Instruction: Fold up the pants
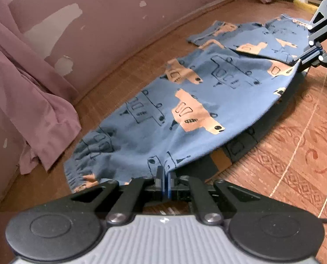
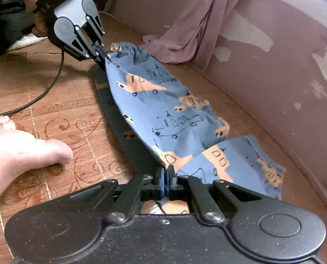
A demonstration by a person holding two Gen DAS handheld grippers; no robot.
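Closest to the lens, the left gripper [image 1: 165, 179], black-armed on a ribbed grey body, has its blue-padded fingers pressed together on the near edge of the blue cotton pants printed with tan and outlined trucks [image 1: 185, 101]. It pinches the side edge just along from the gathered elastic waistband [image 1: 80, 167], which rests on the floor. The right gripper [image 2: 166, 173], all black, is likewise clamped on the same long edge further down, near where the legs begin.

Between the two pinch points the fabric is lifted off the ground and drawn taut, with a dark shadow showing beneath it. I would judge that both ends are held so the raised side can be carried over as one straight line and laid onto the other half, leg over leg. The far side of the pants lies flat on the brown wood-pattern vinyl floor [image 1: 291, 154], and one leg end [image 2: 260, 165] already sits crumpled beside the right gripper, so that part may want smoothing afterwards.

Around the garment, a mauve cloth drape [image 1: 31, 114] hangs against the peeling pink wall [image 1: 110, 22]. A black cable [image 2: 53, 83] curves across the floor, and a person's bare foot [image 2: 20, 151] rests just beside the fold. No containers are in sight.
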